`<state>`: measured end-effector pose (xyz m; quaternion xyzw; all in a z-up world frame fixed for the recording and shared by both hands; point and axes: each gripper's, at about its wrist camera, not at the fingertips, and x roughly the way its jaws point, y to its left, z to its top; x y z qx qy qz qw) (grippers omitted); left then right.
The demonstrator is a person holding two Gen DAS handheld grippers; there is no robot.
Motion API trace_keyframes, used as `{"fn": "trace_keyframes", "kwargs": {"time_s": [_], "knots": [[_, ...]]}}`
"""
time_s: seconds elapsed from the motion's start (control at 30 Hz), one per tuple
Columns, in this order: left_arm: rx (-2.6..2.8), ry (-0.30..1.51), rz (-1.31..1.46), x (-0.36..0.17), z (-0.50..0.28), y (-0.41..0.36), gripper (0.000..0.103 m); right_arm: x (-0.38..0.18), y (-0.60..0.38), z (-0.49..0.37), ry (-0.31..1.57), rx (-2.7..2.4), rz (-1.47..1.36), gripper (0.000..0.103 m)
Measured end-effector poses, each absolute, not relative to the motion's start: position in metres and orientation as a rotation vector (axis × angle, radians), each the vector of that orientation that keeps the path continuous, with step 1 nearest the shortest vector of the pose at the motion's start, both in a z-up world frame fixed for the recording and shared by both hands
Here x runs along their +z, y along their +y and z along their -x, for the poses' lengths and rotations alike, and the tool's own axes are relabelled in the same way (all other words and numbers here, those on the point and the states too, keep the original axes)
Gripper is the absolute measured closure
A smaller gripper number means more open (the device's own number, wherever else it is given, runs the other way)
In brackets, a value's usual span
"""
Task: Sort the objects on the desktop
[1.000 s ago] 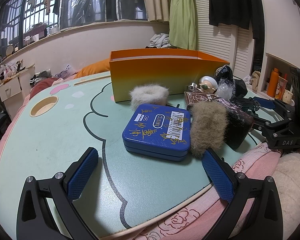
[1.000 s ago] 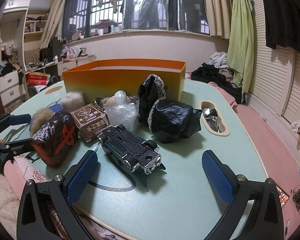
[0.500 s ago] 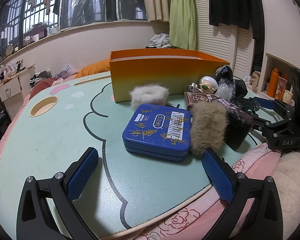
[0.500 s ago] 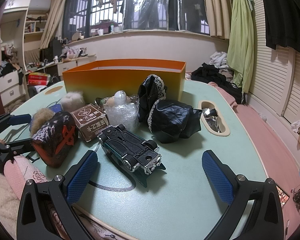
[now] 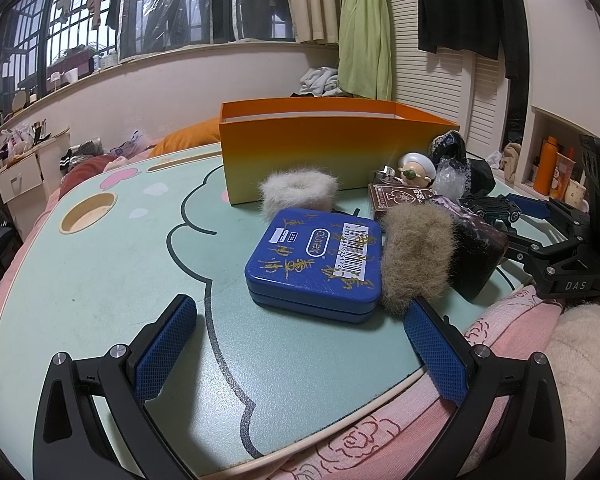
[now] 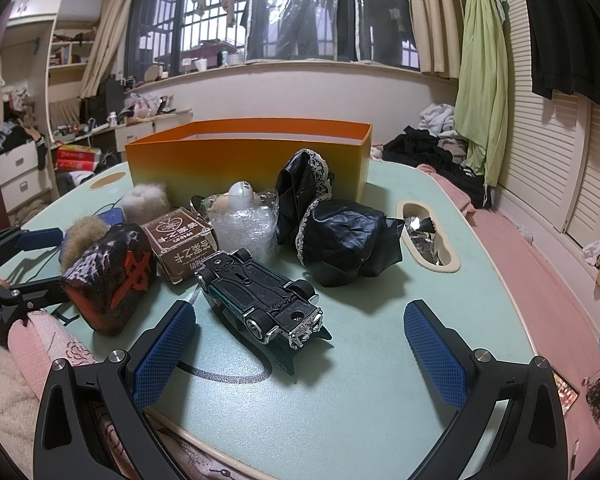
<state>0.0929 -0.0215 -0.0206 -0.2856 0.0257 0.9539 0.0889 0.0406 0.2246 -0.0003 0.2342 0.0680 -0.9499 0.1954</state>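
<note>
An orange box (image 5: 332,148) stands open at the back of the mint table (image 5: 100,280). In front of it lie a blue tin (image 5: 316,256), a white fur ring (image 5: 298,194), a brown fur piece (image 5: 416,256) and a dark block (image 5: 476,252). My left gripper (image 5: 300,344) is open and empty, just short of the tin. In the right wrist view a toy car (image 6: 260,296) lies upside down just ahead of my open, empty right gripper (image 6: 300,352). Behind it are a brown card box (image 6: 182,242), a bubble-wrapped figure (image 6: 246,224) and black lace-trimmed cloth (image 6: 340,236).
The orange box also shows in the right wrist view (image 6: 248,160). The table has a round cup recess (image 5: 88,212) at the left and an oblong recess (image 6: 428,240) holding foil at the right. Pink bedding (image 5: 380,440) lies along the near edge.
</note>
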Motion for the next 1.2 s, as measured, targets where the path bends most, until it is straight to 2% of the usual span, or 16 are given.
{"fn": "trace_keyframes", "kwargs": {"time_s": [0.37, 0.43, 0.57, 0.7, 0.77, 0.83, 0.93, 1.0, 1.03, 1.07, 1.13, 1.2], "knots": [[2.843, -0.022, 0.781, -0.013, -0.097, -0.033, 0.001, -0.001, 0.224, -0.041, 0.19, -2.661, -0.656, 0.0], [2.838, -0.009, 0.752, -0.009, -0.099, -0.033, 0.004, -0.001, 0.225, -0.041, 0.19, -2.661, -0.656, 0.0], [2.871, 0.069, 0.705, 0.003, -0.094, -0.027, 0.005, -0.001, 0.224, -0.041, 0.19, -2.661, -0.655, 0.0], [2.83, 0.07, 0.734, 0.01, -0.08, -0.021, 0.005, -0.001, 0.225, -0.04, 0.19, -2.661, -0.656, 0.0], [2.821, 0.1, 0.781, 0.009, -0.072, -0.019, 0.013, -0.001, 0.224, -0.041, 0.19, -2.66, -0.655, 0.0], [2.799, 0.054, 0.812, 0.007, -0.064, -0.023, 0.019, -0.001, 0.225, -0.04, 0.19, -2.66, -0.655, 0.0], [2.745, 0.0, 0.867, 0.002, -0.055, -0.024, 0.023, -0.002, 0.225, -0.04, 0.19, -2.66, -0.655, 0.0], [2.711, 0.123, 0.928, -0.008, -0.05, -0.011, 0.023, -0.002, 0.225, -0.04, 0.19, -2.66, -0.655, 0.0], [2.74, 0.242, 0.883, -0.009, -0.056, -0.001, 0.023, -0.001, 0.224, -0.041, 0.192, -2.66, -0.654, 0.0], [2.749, 0.284, 0.856, -0.008, -0.059, 0.004, 0.024, -0.002, 0.225, -0.041, 0.192, -2.661, -0.653, 0.0], [2.74, 0.286, 0.836, -0.009, -0.063, 0.01, 0.035, -0.001, 0.225, -0.04, 0.19, -2.659, -0.654, 0.0], [2.744, 0.28, 0.816, -0.009, -0.065, 0.011, 0.035, -0.001, 0.225, -0.04, 0.193, -2.66, -0.652, 0.0]]}}
